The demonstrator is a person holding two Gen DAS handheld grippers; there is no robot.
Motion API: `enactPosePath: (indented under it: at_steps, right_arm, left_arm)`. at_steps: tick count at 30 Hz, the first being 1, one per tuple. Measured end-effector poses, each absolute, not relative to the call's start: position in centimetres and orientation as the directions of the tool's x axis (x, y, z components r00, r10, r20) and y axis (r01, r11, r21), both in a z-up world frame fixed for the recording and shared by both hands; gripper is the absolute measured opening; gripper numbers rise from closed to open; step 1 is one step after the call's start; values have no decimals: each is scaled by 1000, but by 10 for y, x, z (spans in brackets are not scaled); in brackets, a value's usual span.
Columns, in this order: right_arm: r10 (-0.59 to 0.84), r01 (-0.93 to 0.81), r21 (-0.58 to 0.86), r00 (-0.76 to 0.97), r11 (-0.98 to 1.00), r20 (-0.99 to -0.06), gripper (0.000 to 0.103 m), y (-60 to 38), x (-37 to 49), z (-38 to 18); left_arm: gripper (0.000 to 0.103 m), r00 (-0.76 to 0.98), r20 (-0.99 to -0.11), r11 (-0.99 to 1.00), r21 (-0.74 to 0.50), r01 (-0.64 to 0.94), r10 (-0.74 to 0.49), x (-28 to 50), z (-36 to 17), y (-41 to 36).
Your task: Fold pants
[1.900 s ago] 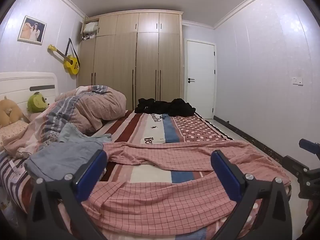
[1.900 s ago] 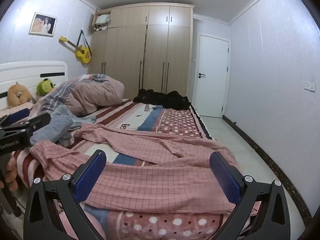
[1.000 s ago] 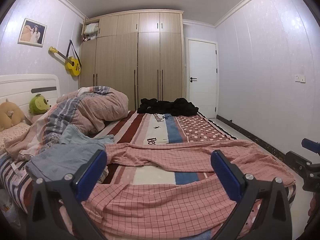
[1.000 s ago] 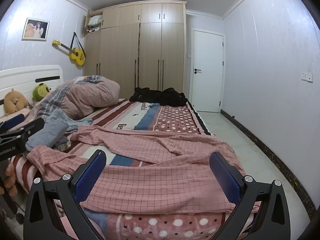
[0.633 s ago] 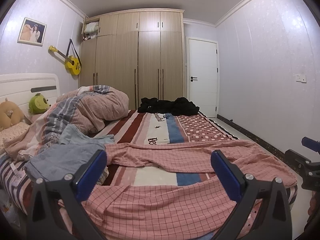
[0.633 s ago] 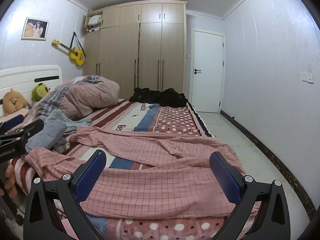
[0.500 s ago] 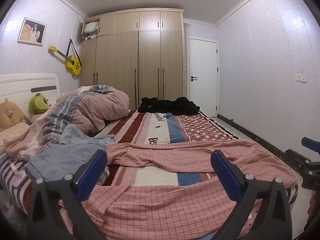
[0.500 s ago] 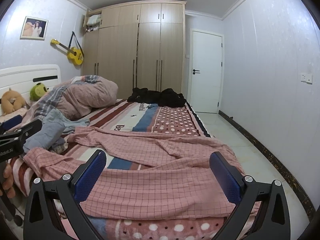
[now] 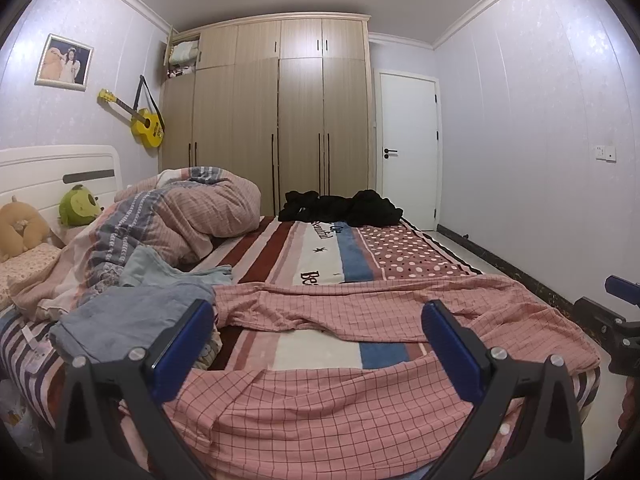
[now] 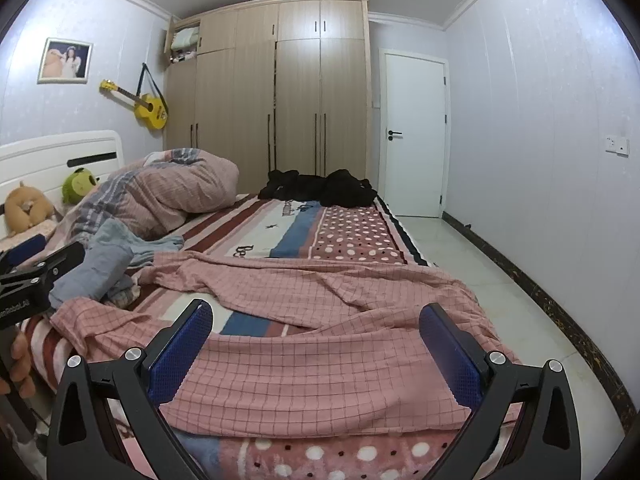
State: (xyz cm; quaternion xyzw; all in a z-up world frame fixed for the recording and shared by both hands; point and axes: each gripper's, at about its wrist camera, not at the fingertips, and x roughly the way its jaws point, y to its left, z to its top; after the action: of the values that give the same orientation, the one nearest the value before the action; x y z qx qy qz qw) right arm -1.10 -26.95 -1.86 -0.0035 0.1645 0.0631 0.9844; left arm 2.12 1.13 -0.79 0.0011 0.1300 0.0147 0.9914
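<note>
Hovering wide open and empty, both hand-held grippers, left [image 9: 316, 344] and right [image 10: 316, 344], faced the pink checked pants [image 10: 320, 368] lying crosswise just ahead, about equally near.

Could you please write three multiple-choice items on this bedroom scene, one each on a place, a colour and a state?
1. Where do the pink checked pants lie?
A. spread over the near end of the bed
B. on the floor
C. inside the wardrobe

2. What colour is the guitar on the wall?
A. red
B. yellow
C. black

3. How do the jaws of the left gripper and the right gripper stand?
A. both shut on cloth
B. one open, one shut
C. both open, holding nothing

Answers:
1 A, since the checked cloth drapes over the near bed edge.
2 B, as its body is bright yellow.
3 C, as the blue pads stand wide apart above the pants.
</note>
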Motion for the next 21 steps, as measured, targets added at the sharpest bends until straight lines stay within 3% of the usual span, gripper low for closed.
enactPosePath:
  at_steps: [21]
  right_arm:
    - [120, -122, 14, 937, 992, -327, 102, -273, -14, -20]
  left_arm:
    - [102, 965, -260, 1000, 3, -31, 30, 21, -9, 12]
